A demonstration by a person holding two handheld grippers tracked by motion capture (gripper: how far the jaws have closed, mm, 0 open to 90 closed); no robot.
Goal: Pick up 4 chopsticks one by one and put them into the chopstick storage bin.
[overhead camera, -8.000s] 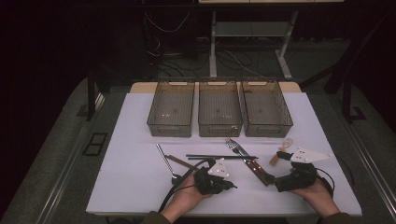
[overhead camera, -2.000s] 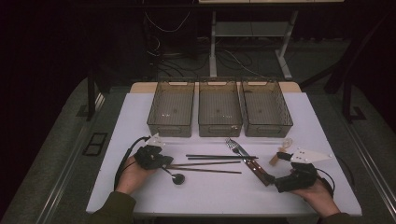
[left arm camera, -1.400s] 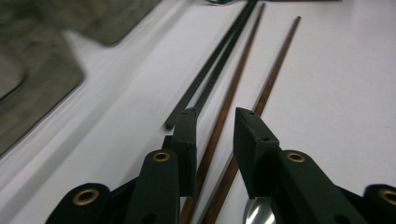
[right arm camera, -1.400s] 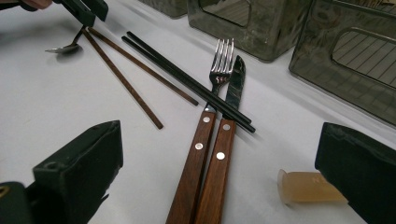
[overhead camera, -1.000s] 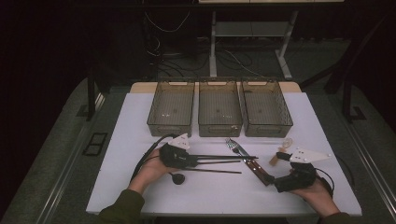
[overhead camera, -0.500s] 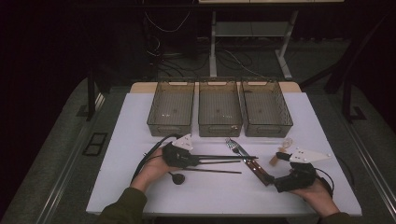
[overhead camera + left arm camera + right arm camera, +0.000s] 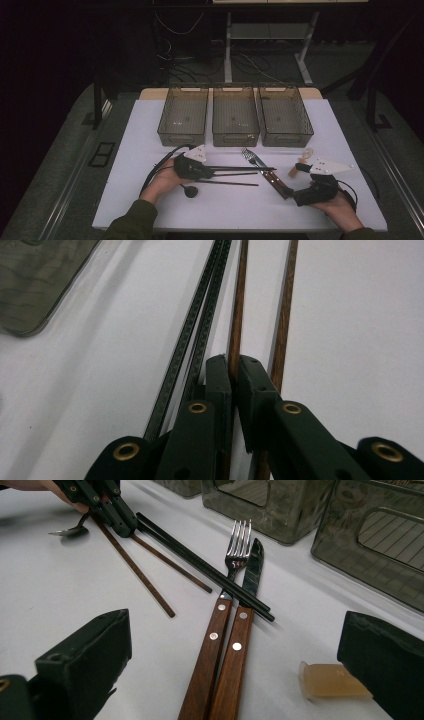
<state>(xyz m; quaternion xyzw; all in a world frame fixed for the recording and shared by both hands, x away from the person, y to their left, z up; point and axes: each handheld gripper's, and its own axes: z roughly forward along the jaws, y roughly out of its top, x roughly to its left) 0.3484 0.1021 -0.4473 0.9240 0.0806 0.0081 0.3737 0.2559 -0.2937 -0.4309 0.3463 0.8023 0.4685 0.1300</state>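
A dark room surrounds a smooth white table [image 7: 150, 125]. Along its far side stand three smoked translucent plastic bins [image 7: 235, 117] in a row, rectangular, ribbed at the bottom, with handle cut-outs.

In front of them lie the slim pieces. A pair of black chopsticks [image 7: 195, 330], finely ridged, lies just beside two brown wooden chopsticks. The left gripper [image 7: 210, 173] has just been narrowing its matte black jaws, and they now pinch the nearer brown chopstick [image 7: 236, 315] at its end; the second brown chopstick [image 7: 284, 315] lies just beside the jaw, flat on the table. A small dark spoon [image 7: 189, 190] rests near the left hand.

To the right, a steel fork [image 7: 220, 615] and knife [image 7: 242, 625] with riveted wooden handles lie side by side, the black chopsticks' tips crossing them. The right gripper [image 7: 235, 680] rests with its jaws wide apart, holding nothing, with those handles and a small translucent amber piece [image 7: 330, 681] lying between them.
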